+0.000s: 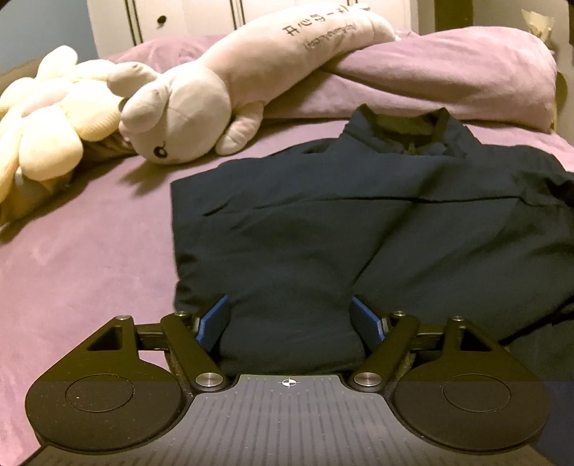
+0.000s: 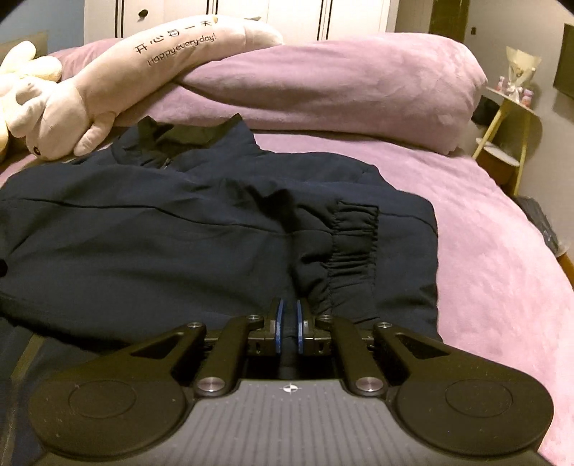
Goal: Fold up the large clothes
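A dark navy jacket lies partly folded on the purple bed, collar toward the far pillows. My left gripper is at its near edge with the jaws wide. A thick bunch of the jacket's hem fills the gap and touches both blue pads. In the right wrist view the jacket shows a sleeve folded over its body, the gathered elastic cuff pointing toward me. My right gripper is shut on a thin fold of that sleeve just left of the cuff.
A long pale plush animal and a cream flower plush lie at the far left. A bunched purple duvet lies behind the collar. A yellow-legged side table stands off the bed's right edge, white wardrobe doors behind.
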`<action>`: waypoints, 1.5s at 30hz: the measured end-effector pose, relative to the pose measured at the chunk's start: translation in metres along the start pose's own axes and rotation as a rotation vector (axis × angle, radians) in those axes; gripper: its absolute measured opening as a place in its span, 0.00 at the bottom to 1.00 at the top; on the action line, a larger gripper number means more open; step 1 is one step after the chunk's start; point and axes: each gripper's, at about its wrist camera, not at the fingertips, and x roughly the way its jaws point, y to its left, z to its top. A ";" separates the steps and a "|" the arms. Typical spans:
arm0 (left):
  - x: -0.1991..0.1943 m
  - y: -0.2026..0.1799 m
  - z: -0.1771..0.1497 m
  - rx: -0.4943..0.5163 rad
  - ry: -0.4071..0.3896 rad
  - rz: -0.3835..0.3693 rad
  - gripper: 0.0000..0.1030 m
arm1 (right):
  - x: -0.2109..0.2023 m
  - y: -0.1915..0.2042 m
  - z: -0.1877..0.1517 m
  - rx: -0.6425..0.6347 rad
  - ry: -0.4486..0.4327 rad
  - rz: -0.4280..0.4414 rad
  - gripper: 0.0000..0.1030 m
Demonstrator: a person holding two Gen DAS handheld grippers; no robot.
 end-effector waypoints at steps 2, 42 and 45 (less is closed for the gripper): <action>-0.005 0.002 -0.003 0.013 0.008 0.020 0.79 | -0.012 -0.004 -0.001 0.026 0.005 0.011 0.06; -0.024 0.004 -0.006 -0.159 0.132 -0.068 0.83 | -0.023 -0.114 -0.062 0.922 0.136 0.377 0.24; -0.020 0.006 -0.004 -0.174 0.126 -0.071 0.83 | -0.016 -0.116 -0.060 0.973 0.145 0.382 0.24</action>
